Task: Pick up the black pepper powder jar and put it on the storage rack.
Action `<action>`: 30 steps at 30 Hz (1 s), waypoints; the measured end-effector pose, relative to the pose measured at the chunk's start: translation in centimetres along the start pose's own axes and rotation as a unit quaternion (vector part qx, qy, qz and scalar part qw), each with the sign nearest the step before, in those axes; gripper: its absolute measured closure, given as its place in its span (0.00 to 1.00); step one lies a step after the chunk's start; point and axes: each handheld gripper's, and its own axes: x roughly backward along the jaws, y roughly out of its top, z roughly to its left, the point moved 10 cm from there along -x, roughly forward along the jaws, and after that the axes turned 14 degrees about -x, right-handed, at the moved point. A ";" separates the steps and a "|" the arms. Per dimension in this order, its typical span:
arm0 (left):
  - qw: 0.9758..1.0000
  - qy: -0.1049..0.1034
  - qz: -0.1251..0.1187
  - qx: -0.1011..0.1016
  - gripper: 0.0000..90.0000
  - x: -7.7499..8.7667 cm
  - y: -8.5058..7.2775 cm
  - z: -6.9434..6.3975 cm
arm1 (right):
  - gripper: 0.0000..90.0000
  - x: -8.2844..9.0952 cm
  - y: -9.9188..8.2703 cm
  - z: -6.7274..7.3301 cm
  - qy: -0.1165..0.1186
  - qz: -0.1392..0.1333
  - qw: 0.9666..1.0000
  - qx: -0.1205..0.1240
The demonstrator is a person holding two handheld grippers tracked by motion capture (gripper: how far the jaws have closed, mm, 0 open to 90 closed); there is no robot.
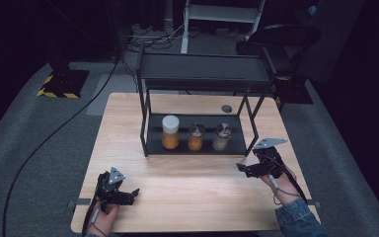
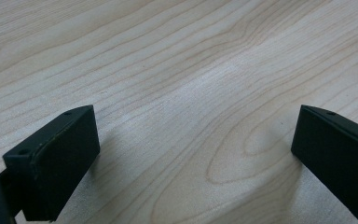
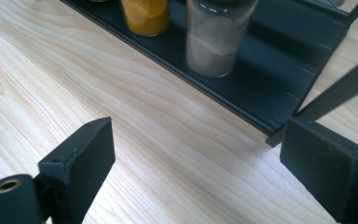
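Nearest the person, the left tongs (image 1: 134, 193) lie low over the bare wooden counter (image 1: 187, 177) at its front left, jaws spread wide with only wood grain between them. Farther in at the right, the right tongs (image 1: 240, 168) hover over the counter just in front of the black rack (image 1: 197, 74), jaws apart and holding nothing. Beyond them, on the rack's bottom shelf (image 1: 155, 129), stand three jars in a row: the pale-powder jar (image 1: 221, 137) closest to the right tongs, then the small orange jar (image 1: 195, 137), and the tall white-lidded jar (image 1: 170, 132) at the left.
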 end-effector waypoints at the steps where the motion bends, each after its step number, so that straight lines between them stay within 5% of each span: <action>1: 1.000 0.000 0.000 0.000 0.01 0.0 0.0 0.0 | 0.11 0.0 -0.2 -0.1 0.001 -0.003 1.000 -0.004; 12: 1.000 0.001 0.001 0.001 0.01 0.0 0.0 0.0 | 0.10 -0.3 -2.6 -1.3 -0.008 -0.027 1.000 -0.013; 30: 1.000 0.001 0.000 0.000 0.01 0.0 0.0 0.0 | 0.09 -1.7 -6.3 -3.5 -0.014 -0.008 0.999 -0.035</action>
